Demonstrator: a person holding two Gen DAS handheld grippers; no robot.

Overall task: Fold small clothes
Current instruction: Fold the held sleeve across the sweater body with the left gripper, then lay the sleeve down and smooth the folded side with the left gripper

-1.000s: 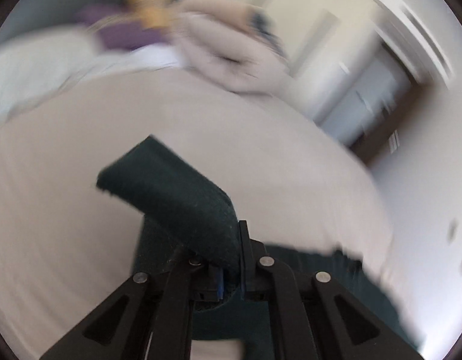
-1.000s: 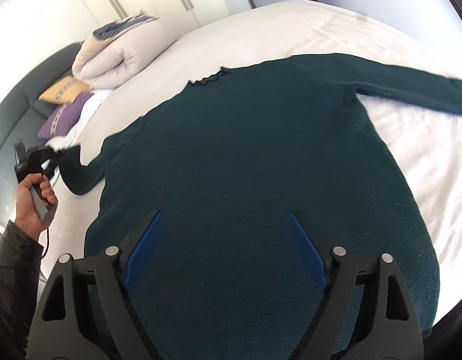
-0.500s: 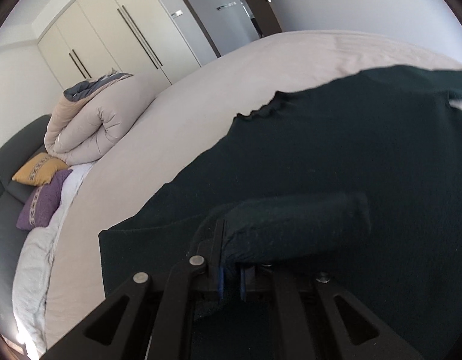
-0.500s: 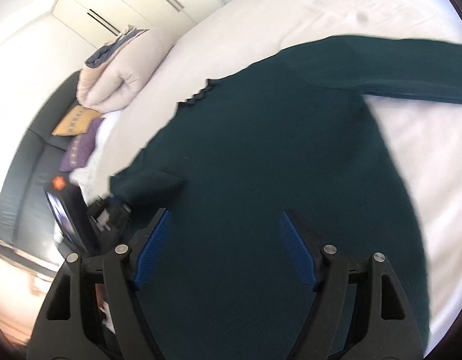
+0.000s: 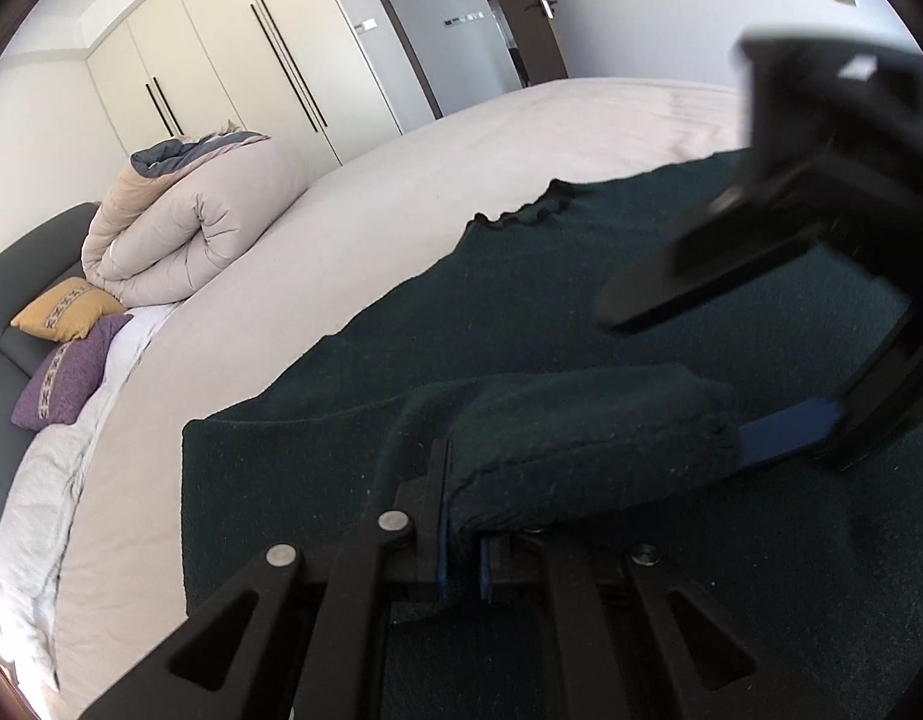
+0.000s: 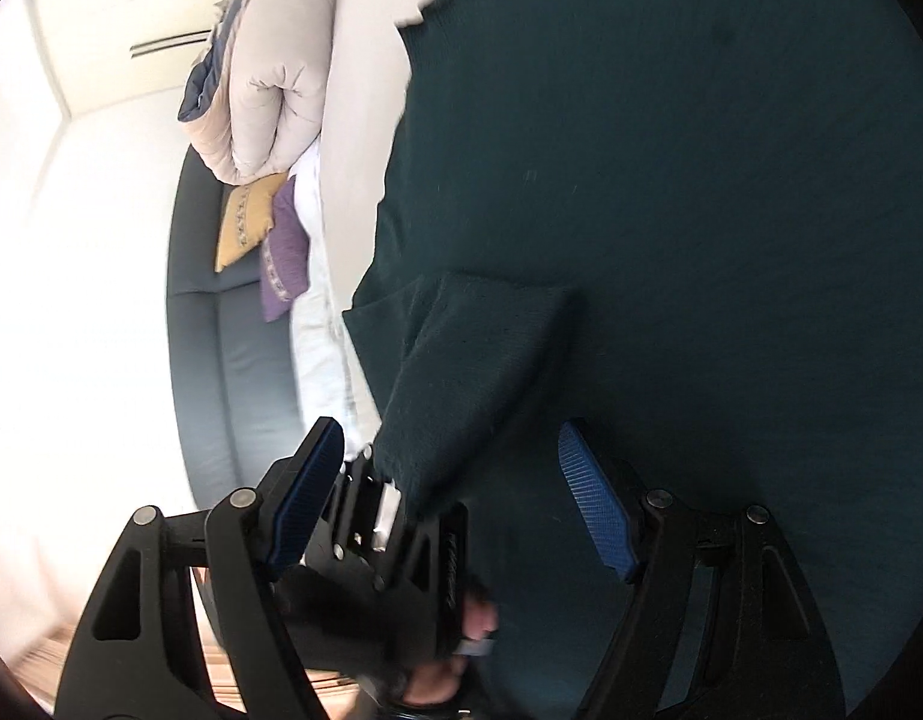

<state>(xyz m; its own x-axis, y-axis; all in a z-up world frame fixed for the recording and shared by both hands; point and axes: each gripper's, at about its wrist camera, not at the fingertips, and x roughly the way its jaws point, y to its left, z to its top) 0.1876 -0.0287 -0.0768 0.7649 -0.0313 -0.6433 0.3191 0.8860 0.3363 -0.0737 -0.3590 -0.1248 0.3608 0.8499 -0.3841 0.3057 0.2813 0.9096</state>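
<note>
— Where is the dark green knitted sweater (image 5: 581, 312) now?

— Spread flat on the white bed (image 5: 353, 252), its frilled neckline pointing toward the far edge. I have its left sleeve (image 5: 587, 438) pinched at the cuff in my left hand-held gripper (image 5: 459, 558); the jaws are closed on the knit with the fabric bunched between the blue pads.

— What has changed in the last second?

— A second ago that sleeve hung out over bare sheet, away from the body. Since then I have swung it inward, so it now lies across the sweater's torso, folded back at the shoulder. My right hand-held gripper (image 6: 455, 498) was hovering over the middle of the sweater; it has come across to meet the left one and now sits just beside the sleeve, fingers spread wide and holding nothing.

— So how far along is the fold?

— Early, I judge. The first sleeve is nearly placed but not released, and I can't see the other sleeve at this moment. The wide jaws around the cuff suggest a handover or a press to flatten it.

— Anything nearby to worry about?

— Not really. The rolled beige duvet (image 5: 185, 222), the mustard cushion (image 5: 65, 315) and the purple cushion (image 5: 71, 372) sit well apart at the head of the bed, against a dark grey headboard (image 6: 203, 330).
</note>
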